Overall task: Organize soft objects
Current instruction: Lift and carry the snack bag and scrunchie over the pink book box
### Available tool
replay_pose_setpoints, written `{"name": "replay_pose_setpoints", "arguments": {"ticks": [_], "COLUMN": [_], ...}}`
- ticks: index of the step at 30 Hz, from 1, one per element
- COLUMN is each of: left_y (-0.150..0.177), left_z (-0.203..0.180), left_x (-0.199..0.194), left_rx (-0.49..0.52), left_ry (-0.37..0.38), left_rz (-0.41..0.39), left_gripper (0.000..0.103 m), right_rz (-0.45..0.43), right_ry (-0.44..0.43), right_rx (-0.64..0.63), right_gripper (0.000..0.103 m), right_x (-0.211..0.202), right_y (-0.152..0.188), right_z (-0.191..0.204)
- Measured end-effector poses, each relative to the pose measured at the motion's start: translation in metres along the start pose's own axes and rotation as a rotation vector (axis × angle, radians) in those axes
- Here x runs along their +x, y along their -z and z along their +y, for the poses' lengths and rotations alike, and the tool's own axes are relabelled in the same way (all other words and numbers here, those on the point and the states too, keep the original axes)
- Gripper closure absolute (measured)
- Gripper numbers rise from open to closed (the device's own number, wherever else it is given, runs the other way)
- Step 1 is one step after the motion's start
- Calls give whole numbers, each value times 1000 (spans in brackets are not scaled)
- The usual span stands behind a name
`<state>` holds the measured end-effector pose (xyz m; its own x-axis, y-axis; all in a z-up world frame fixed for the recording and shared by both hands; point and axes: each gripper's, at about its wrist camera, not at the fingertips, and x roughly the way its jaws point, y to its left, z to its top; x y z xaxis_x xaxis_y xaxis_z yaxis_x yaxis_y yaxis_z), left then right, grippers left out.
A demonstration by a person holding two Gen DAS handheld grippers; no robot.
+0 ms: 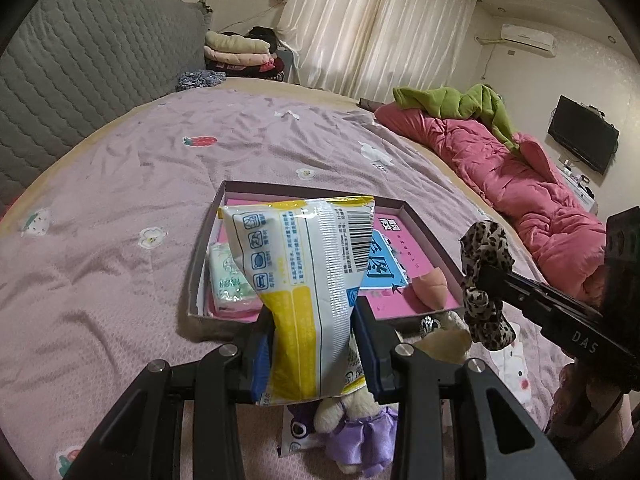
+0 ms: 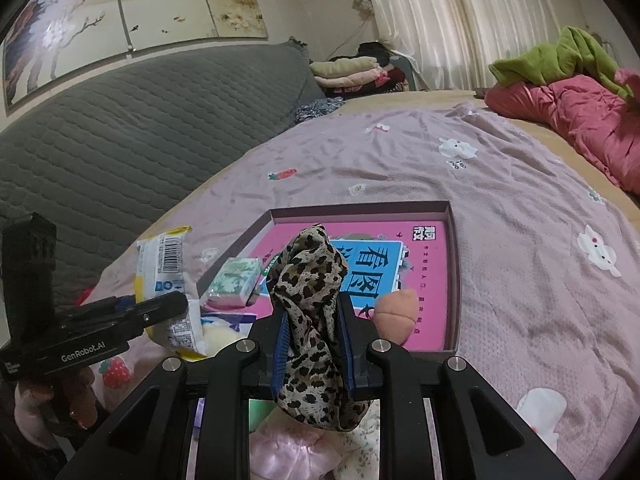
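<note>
The left gripper (image 1: pixel 312 312) has its jaws clamped on a crinkled white-and-yellow packet (image 1: pixel 304 280) with a barcode and small blue icons – it stands upright, held above the near edge of the box. The right gripper (image 2: pixel 312 344) has its jaws pressed nearly together on a leopard-print fabric piece (image 2: pixel 310 300), bunched and limp, its ends spilling above and below the blue pads.

On the mauve bedsheet (image 1: pixel 120 184) lies a shallow open box (image 2: pixel 452 248) with dark mauve walls. Inside it a pink sheet with a blue printed panel (image 2: pixel 384 264) covers the floor. A pale green tissue pack (image 2: pixel 232 282) rests at the box's left side, and a peach-coloured soft toy (image 2: pixel 394 314) sits by the near wall – the two well apart. Just outside the box's near edge lies a cream plush doll in a lilac dress (image 1: pixel 352 428).
</note>
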<state>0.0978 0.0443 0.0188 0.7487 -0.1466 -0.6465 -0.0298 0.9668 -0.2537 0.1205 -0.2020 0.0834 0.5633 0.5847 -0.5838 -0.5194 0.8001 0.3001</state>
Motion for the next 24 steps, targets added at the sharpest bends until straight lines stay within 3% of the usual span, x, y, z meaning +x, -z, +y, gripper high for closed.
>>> {"name": "replay_pose_setpoints", "arguments": {"ticks": [13, 24], "left_y": [-23, -35], "left_z": [7, 16], "left_x": [16, 32], "left_rx": [4, -23], "left_ry": [-6, -2], "left_rz": [-42, -32], "left_gripper": [66, 66], "right_rz": [-27, -39], "right_ry": [8, -1], "right_rx": [10, 21], "right_gripper": [81, 81], "right_x": [5, 4], "right_y": [-14, -20], "right_z": [-5, -10]}}
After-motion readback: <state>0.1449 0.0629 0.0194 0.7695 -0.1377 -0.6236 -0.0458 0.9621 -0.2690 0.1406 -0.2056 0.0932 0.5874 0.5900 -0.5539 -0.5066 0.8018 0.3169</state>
